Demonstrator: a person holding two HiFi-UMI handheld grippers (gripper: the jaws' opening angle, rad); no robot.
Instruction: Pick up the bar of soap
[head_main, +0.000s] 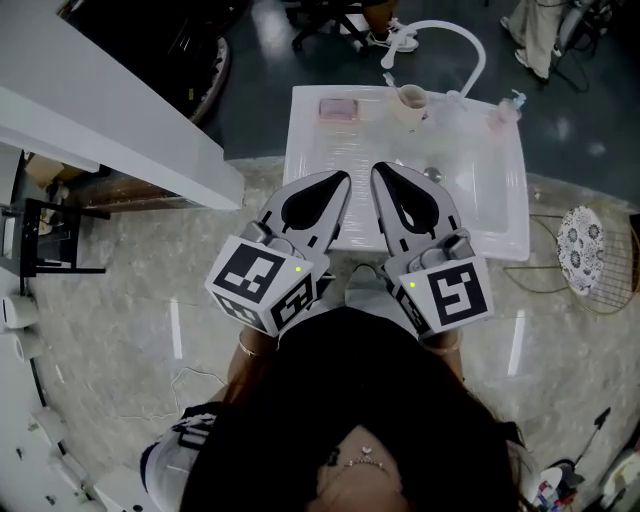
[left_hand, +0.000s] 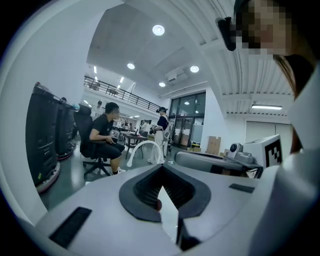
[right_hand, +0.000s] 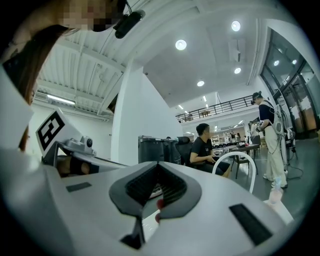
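Though empty, both grippers (head_main: 345, 179) (head_main: 378, 169) closed.

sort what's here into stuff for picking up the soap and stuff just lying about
For the job: bar of soap, pink, at the back left corner of the sink; left gripper and right gripper, both shut and empty.

Lying about: cup; bottle; white hose; patterned disc right of the sink.

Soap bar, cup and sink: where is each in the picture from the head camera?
soap bar (head_main: 338, 109): head view, centre of its pink top.
cup (head_main: 409, 108): head view, its beige side wall.
sink (head_main: 305, 170): head view, bare left rim.
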